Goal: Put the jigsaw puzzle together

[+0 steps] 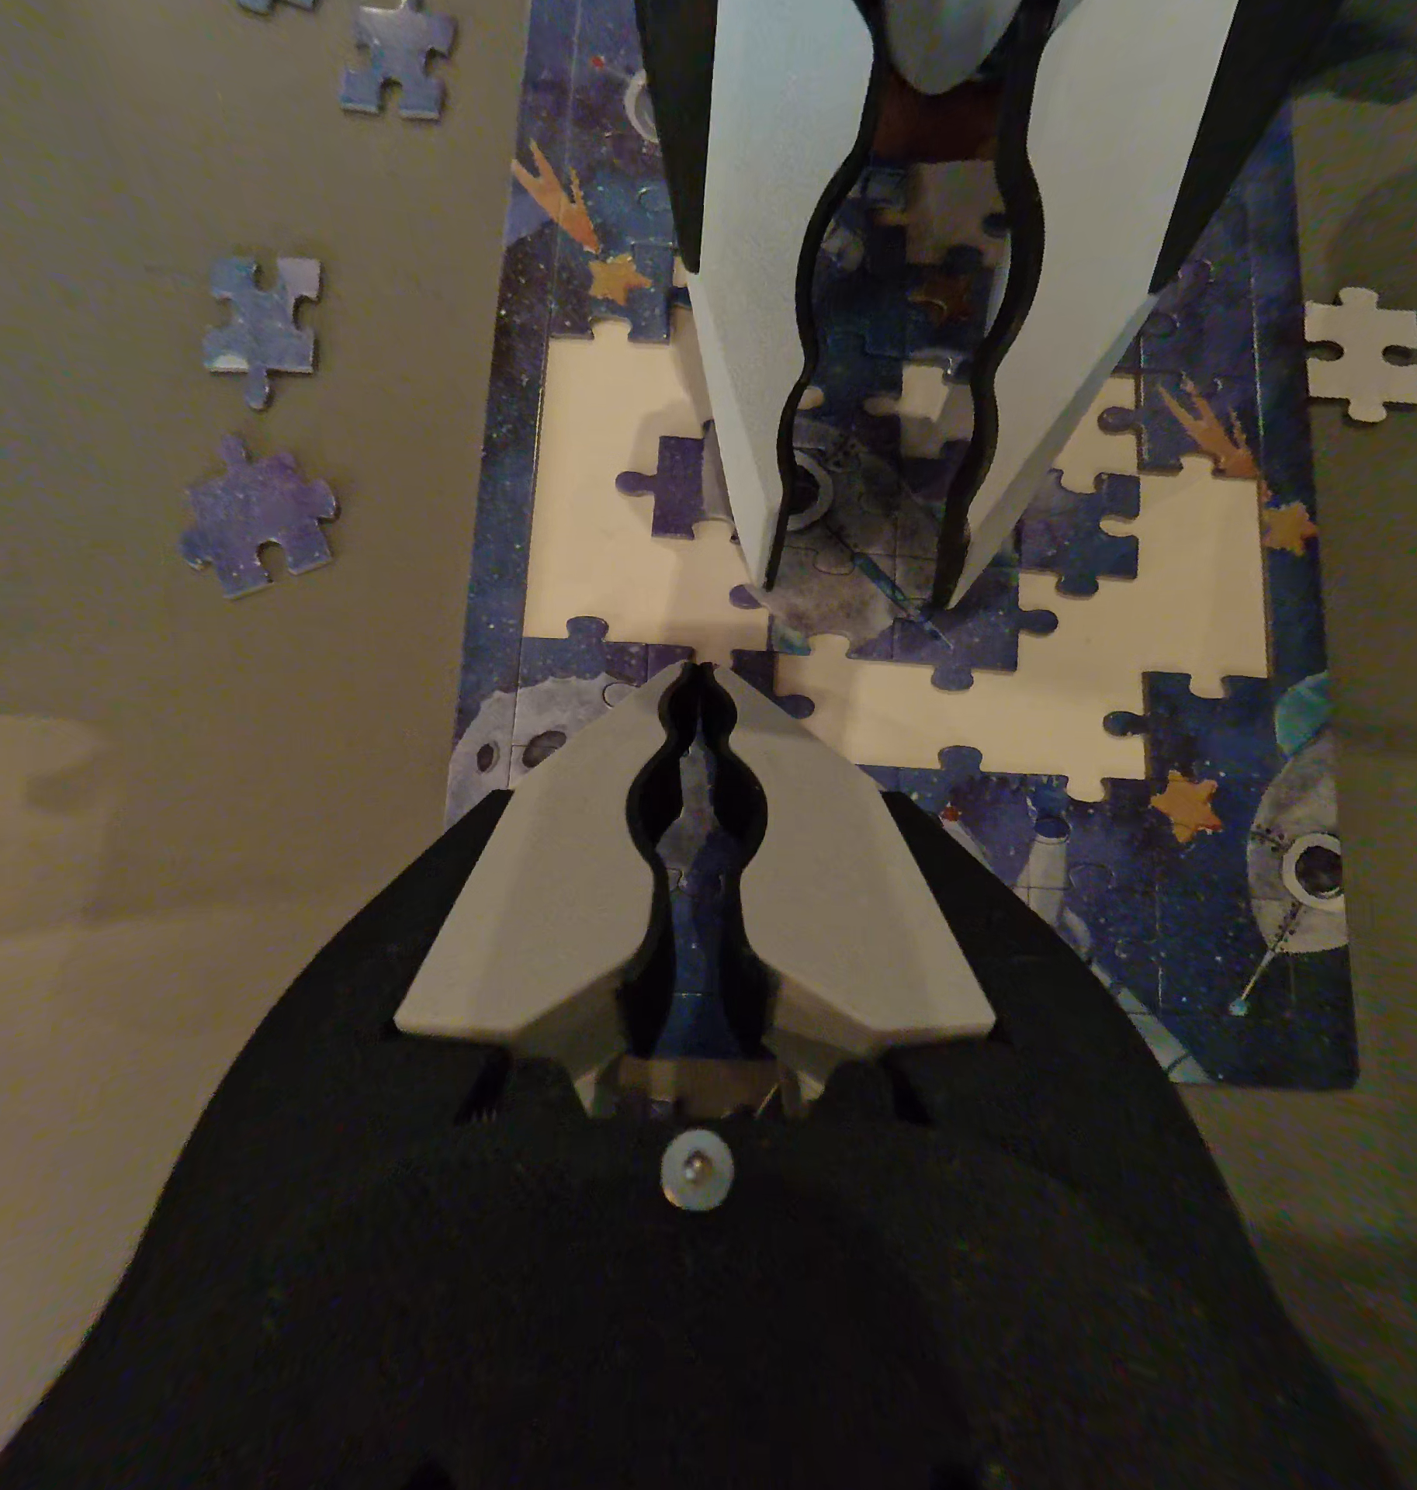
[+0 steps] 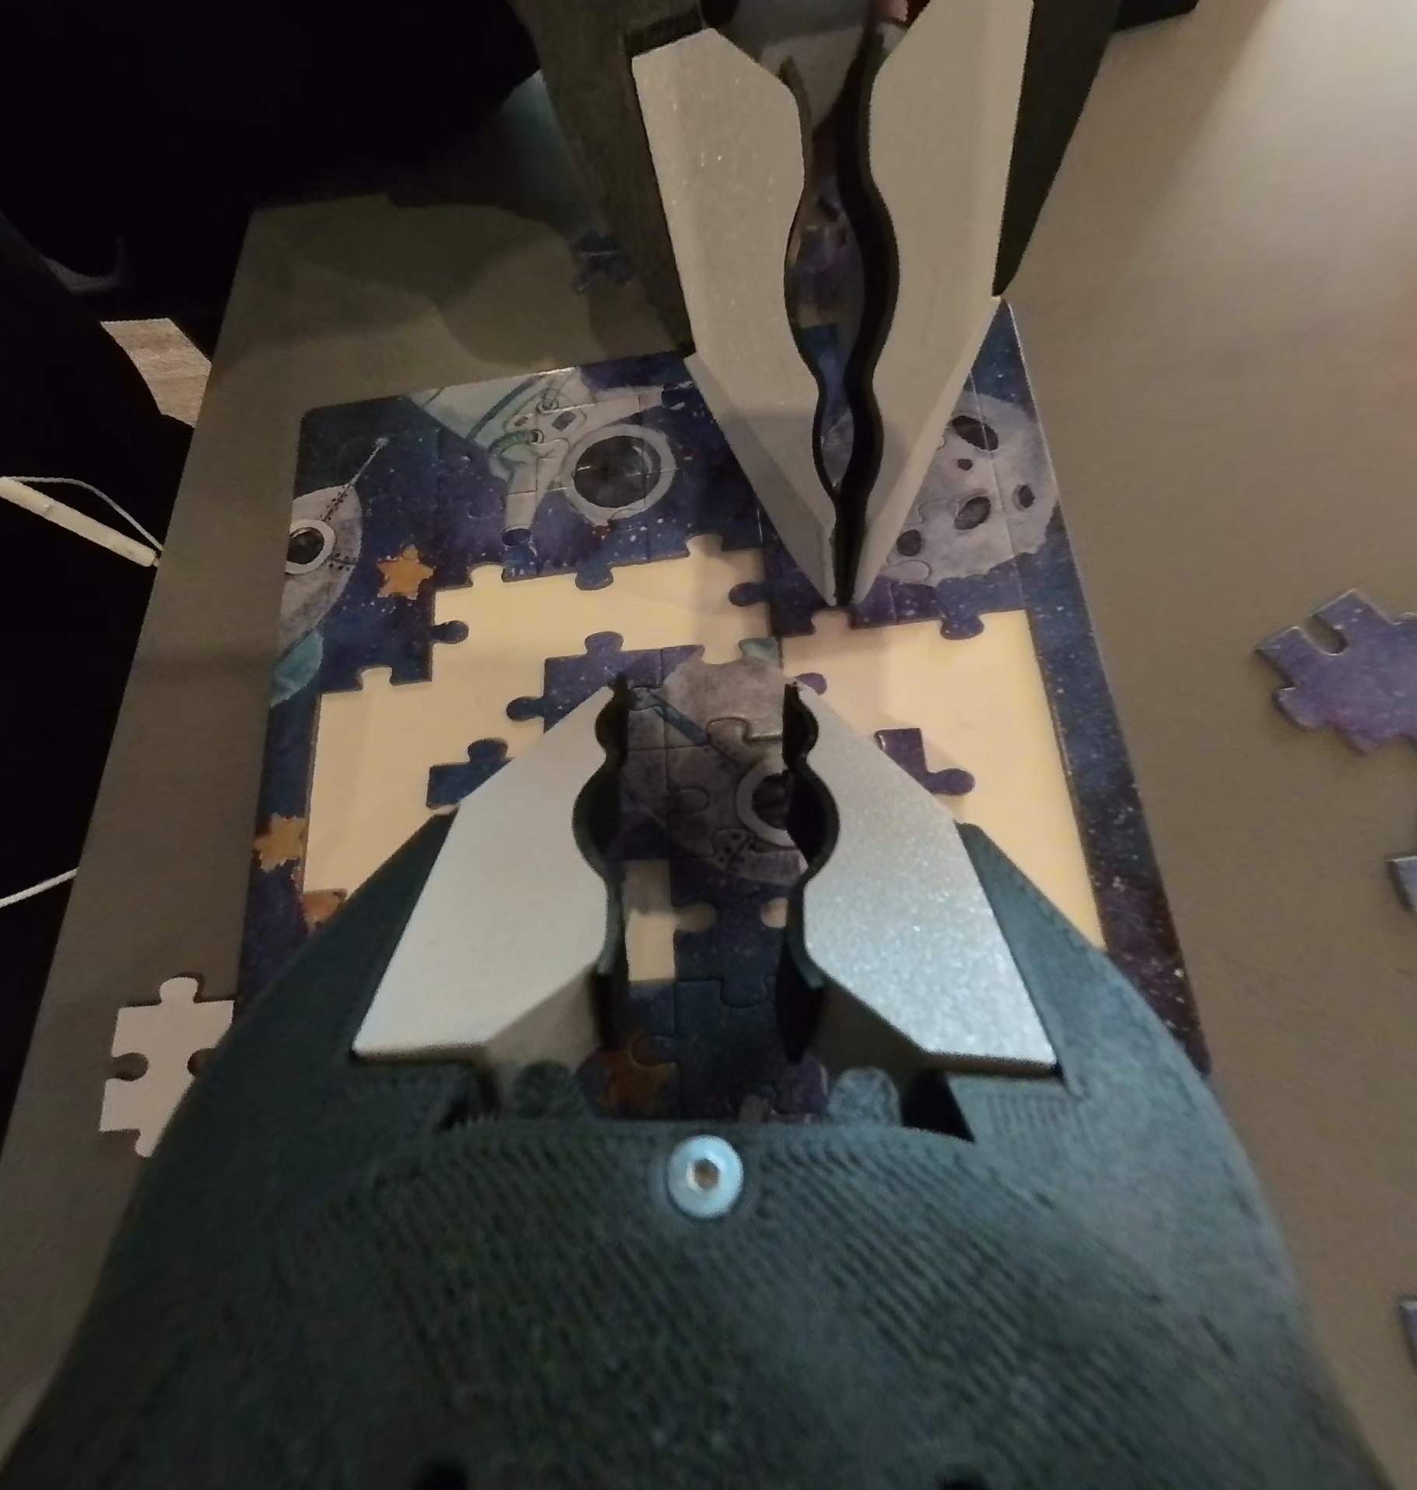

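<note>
A space-themed jigsaw puzzle lies in its tray (image 1: 608, 419), with the border pieces joined and cream bare patches in the middle. A cluster of joined pieces showing a grey planet (image 1: 858, 556) sits in the middle of the tray. My right gripper (image 1: 857, 593) comes in from the far side, open, with its fingertips down on either side of that cluster (image 2: 705, 726). My left gripper (image 1: 701, 665) is shut, and its tip rests on the joined pieces at the near border, close to the cluster's corner. In the right wrist view, the right gripper (image 2: 707, 687) faces the shut left gripper (image 2: 842, 601).
Three loose blue pieces (image 1: 399, 68) (image 1: 266, 330) (image 1: 258, 516) lie on the grey table left of the tray; some also show in the right wrist view (image 2: 1366, 693). A white face-down piece (image 1: 1362, 355) lies to the right of the tray. A white cable (image 2: 68, 508) hangs beyond the table edge. The grippers' ends are close to 4 centimeters from one another. My left tips are about 20 centimeters from the white face-down piece (image 1: 1362, 355), my right tips only 15 centimeters. Look for it in the right wrist view (image 2: 163, 1063) too.
</note>
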{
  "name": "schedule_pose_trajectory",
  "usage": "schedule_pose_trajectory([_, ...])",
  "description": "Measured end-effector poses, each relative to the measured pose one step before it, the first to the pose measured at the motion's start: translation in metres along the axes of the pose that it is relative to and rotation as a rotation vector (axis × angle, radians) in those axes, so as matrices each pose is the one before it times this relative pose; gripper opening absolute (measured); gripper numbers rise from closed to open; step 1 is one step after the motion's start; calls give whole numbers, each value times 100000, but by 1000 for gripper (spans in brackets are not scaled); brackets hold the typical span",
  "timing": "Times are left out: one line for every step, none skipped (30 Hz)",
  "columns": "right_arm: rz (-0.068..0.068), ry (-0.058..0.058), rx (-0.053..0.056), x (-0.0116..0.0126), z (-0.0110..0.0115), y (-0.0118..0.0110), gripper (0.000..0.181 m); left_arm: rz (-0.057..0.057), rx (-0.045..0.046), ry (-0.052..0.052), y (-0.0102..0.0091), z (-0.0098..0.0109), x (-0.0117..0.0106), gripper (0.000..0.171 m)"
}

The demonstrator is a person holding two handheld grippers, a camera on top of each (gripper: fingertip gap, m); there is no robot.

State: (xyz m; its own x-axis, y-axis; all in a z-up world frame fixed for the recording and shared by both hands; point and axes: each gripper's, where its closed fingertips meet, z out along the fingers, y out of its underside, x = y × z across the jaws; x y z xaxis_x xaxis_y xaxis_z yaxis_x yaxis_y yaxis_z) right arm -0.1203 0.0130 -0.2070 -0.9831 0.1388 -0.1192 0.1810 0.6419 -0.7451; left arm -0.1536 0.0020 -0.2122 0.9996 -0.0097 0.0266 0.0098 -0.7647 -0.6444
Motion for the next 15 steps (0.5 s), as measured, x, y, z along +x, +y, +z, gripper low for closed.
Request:
schedule_pose_trajectory([-98, -310, -59, 4, -11, 7, 37, 64, -207, -200, 14, -1, -3, 0])
schedule_pose_trajectory([-80, -371, -72, 23, -4, -2, 37, -4, -155, -131, -8, 1, -8, 0])
schedule_pose_trajectory([-23, -498, -75, 12, -11, 3, 37, -41, -52, -49, 7, -4, -4, 0])
schedule_pose_trajectory([45, -554, -38, 1, -17, 4, 36, -183, -26, 56, -4, 4, 1, 0])
schedule_pose_trajectory([60, -463, -18, 21, -8, -7, 36, -182, -32, 69, 4, -3, 2, 0])
schedule_pose_trajectory([-3, -365, -36, 19, -10, -1, 35, -56, -36, 3, -3, 4, -6, 0])
schedule_pose_trajectory([-80, -305, -38, 13, -10, 3, 35, 17, -53, -29, 0, 3, 5, 0])
schedule_pose_trajectory([-106, -250, -21, 3, -9, 4, 35, 54, -31, -42, -2, -10, 1, 0])
schedule_pose_trajectory([-131, -179, -23, 14, -2, -2, 35, 20, -16, -14, 2, -1, -3, 0])
schedule_pose_trajectory([-66, -129, -17, 17, -9, 4, 34, -51, -5, 18, 1, -1, -4, 0])
schedule_pose_trajectory([-27, -244, -6, 8, -8, 0, 34, -36, -2, 27, 0, 0, 6, 0])
schedule_pose_trajectory([-34, -325, 18, -22, -7, 0, 35, -52, -10, 31, 1, -1, -2, 0])
schedule_pose_trajectory([-98, -278, 12, -21, -7, 3, 35, -17, 2, 13, 0, 0, -7, 0])
schedule_pose_trajectory([-92, -142, -6, -23, 0, 3, 35, -4, -2, 2, 0, 0, 1, 0])
schedule_pose_trajectory([-143, -99, -13, -14, -1, 4, 35, -16, -20, -5, 3, -1, 0, 0])
